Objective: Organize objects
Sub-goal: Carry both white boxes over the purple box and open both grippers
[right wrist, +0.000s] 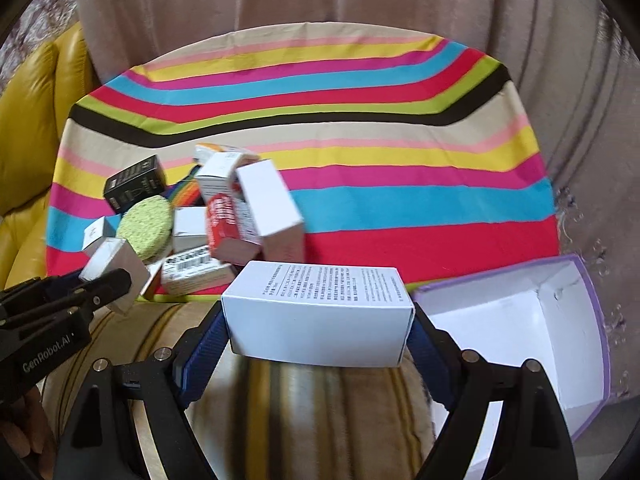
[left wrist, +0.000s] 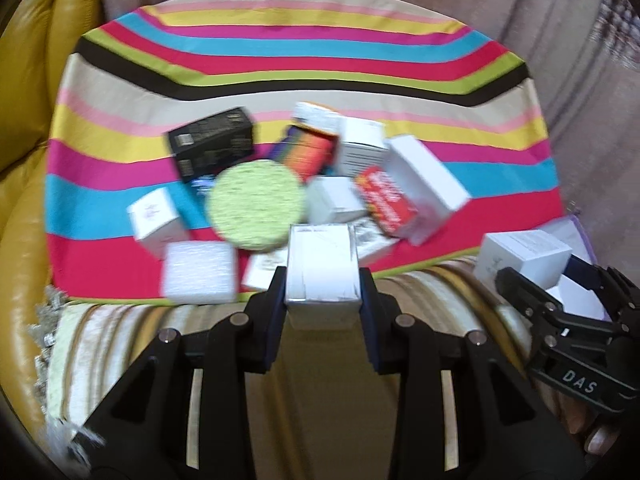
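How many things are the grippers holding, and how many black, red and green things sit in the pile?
Held white boxes: 2, small box in left gripper, long box in right gripper
Black box: 1
Red box: 1
Green round pad: 1
Total: 5

left tongs [left wrist: 323, 280]: closed on a load | right tongs [right wrist: 320, 316]: spread wide, clamped on a load
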{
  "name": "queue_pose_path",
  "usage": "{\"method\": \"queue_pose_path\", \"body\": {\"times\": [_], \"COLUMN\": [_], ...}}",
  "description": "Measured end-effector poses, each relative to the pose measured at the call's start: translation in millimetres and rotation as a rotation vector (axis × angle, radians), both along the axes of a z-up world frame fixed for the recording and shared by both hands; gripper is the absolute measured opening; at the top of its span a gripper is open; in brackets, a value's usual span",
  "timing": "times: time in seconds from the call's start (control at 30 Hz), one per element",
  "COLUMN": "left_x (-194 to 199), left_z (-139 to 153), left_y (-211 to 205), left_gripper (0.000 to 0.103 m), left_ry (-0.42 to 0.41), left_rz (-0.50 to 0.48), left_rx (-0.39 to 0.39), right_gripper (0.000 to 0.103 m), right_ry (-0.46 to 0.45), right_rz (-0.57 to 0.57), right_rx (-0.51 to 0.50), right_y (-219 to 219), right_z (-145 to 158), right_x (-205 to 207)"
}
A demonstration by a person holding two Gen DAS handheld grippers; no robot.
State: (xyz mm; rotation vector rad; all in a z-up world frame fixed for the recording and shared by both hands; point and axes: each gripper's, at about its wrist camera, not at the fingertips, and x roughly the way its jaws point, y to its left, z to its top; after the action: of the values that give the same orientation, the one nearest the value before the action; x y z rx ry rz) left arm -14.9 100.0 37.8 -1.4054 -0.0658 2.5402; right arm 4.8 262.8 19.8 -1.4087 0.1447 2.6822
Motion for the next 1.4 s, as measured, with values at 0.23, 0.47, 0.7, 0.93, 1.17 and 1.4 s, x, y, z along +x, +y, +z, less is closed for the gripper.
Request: {"method": "queue_pose_path", "body": {"times": [0.23, 0.47, 0.7, 0.93, 1.17, 1.4], "left_x": [-1, -2, -4, 2, 3, -5], "left_z": [3, 4, 0, -1, -3, -5], "left_y": [47, 92, 143, 180, 199, 183], "left_gripper": [0.038, 0.038, 0.038, 0.038, 0.059, 0.076], "left_ry": [-0.003, -0.025, -0.064, -0.087, -0.117, -0.124], "left_rz": [-0.151, -0.271, -0.405, -0.513, -0.557, -0.482], "left_rx": [0.058, 0.123, 0.166, 0.188, 0.224, 0.308], "right_gripper": [0.086, 0.086, 0.086, 0.086, 0.088, 0.089], "right_ry": [-0.004, -0.028, -0.061, -0.08, -0.067, -0.051], "right_rz": [-0.102, -0.246, -0.379, -0.447, -0.502, -0.515], "right_rx": [0.01, 0.013, 0.015, 0.012, 0.002, -0.039], "right_y": [39, 91, 137, 161, 170, 172], "right_z": [4, -2, -13, -21, -21, -22], "right_x": [16, 36, 54, 62, 70, 73]}}
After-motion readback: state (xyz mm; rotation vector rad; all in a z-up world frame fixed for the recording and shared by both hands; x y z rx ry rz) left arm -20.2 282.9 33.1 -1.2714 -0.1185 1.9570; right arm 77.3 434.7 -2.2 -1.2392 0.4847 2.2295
